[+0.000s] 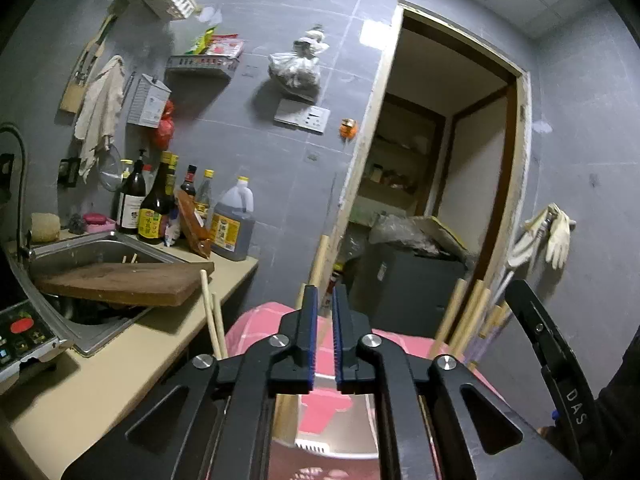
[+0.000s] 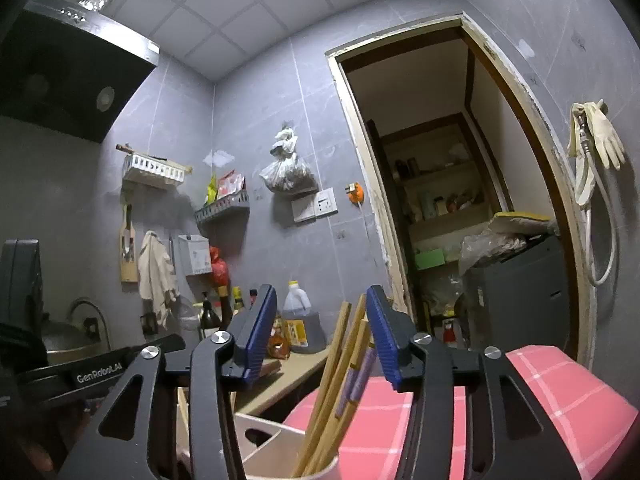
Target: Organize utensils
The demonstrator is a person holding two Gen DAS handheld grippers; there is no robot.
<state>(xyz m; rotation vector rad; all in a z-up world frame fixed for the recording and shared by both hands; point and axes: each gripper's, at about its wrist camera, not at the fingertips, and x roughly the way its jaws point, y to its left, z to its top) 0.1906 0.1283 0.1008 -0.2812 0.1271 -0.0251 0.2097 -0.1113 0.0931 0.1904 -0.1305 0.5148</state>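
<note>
Both tongs are black metal linkages with triangular cut-outs and round silver screws, ending in ribbed blue pads. The left tongs (image 1: pixel 324 312) match the right tongs (image 2: pixel 320 332). White lettering marks the black side arms.

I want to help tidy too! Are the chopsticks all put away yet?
Not all. Several chopsticks already stand in the holder. The right gripper has open jaws, holding nothing; the left gripper is empty too. Two sticks still poke from the sink.
</note>
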